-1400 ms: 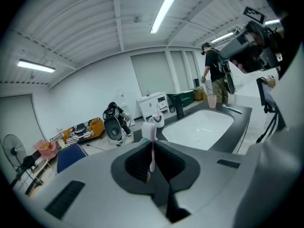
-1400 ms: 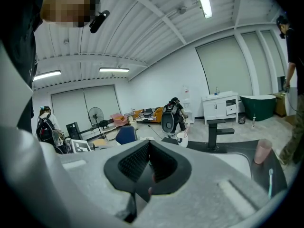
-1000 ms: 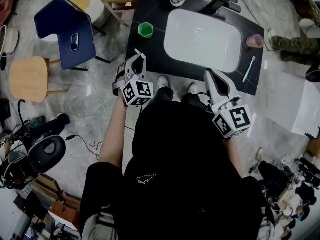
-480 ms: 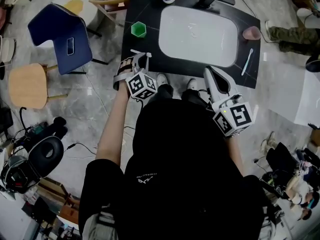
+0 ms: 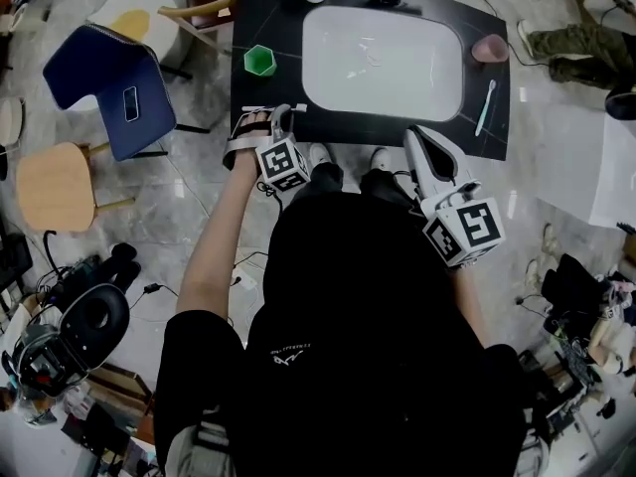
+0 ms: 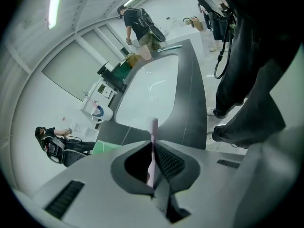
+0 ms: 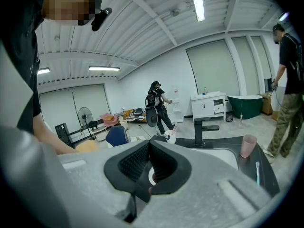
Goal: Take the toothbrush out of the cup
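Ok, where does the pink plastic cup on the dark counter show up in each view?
Head view: pink plastic cup at upper right, just right of the white sink basin.
Left gripper view: small, top centre, at the far end of the basin.
Right gripper view: at right, beside the basin.
Shared landmark: the white sink basin.

We are looking steeply down on a dark desk (image 5: 273,23) with a white sink (image 5: 383,63) set in it. At centre left we are holding the left tongs (image 5: 278,115) at the desk's near edge, a pale toothbrush (image 5: 254,108) crossing their tips. A green cup (image 5: 260,61) is standing just above. The right tongs (image 5: 418,139) are hovering at centre right. A pink cup (image 5: 489,49) and a blue toothbrush (image 5: 485,107) are resting at upper right.
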The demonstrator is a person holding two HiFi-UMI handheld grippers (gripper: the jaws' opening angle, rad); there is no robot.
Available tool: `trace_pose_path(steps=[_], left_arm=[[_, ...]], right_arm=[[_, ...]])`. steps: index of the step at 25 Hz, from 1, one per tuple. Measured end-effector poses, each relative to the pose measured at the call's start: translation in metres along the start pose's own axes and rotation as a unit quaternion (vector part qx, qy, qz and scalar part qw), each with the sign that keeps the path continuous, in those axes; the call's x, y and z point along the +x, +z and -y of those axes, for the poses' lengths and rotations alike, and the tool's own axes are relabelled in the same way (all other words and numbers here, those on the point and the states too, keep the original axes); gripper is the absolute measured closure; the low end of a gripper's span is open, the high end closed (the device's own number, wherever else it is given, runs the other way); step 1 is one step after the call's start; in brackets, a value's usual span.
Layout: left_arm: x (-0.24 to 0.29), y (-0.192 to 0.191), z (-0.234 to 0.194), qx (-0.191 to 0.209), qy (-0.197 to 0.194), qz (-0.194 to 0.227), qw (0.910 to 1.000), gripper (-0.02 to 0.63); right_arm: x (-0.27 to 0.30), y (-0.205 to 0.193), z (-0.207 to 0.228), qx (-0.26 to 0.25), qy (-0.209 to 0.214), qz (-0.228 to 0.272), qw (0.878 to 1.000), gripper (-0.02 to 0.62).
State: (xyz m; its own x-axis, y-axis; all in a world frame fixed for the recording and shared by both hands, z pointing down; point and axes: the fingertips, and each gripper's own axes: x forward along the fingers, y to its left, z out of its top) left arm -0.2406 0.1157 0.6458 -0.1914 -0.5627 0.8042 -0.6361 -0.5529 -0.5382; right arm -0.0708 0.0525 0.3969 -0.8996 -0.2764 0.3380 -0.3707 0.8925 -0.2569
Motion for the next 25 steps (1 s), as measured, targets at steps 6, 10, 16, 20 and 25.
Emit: trace_pose_path(steps=[6, 10, 16, 20, 25], left_arm=[[0.019, 0.005, 0.016, 0.057, -0.052, 0.001, 0.997, 0.588], [0.027, 0.004, 0.026, 0.078, -0.073, 0.004, 0.9943, 0.588], [0.036, -0.004, 0.04, 0.115, -0.083, -0.001, 0.9899, 0.587], [0.037, -0.005, 0.043, 0.111, -0.083, 0.003, 0.9904, 0.586], [0.036, -0.006, 0.044, 0.107, -0.075, 0.009, 0.9914, 0.584]], right_arm=[[0.004, 0.003, -0.001, 0.0, -0.002, -0.005, 1.0, 0.591], [0.003, 0.0, 0.0, 0.003, -0.008, -0.009, 1.0, 0.591], [-0.001, -0.001, 0.006, 0.009, -0.023, -0.009, 1.0, 0.591], [-0.002, -0.002, 0.008, 0.012, -0.026, -0.009, 1.0, 0.591], [-0.001, -0.004, 0.005, 0.012, -0.022, -0.01, 1.0, 0.591]])
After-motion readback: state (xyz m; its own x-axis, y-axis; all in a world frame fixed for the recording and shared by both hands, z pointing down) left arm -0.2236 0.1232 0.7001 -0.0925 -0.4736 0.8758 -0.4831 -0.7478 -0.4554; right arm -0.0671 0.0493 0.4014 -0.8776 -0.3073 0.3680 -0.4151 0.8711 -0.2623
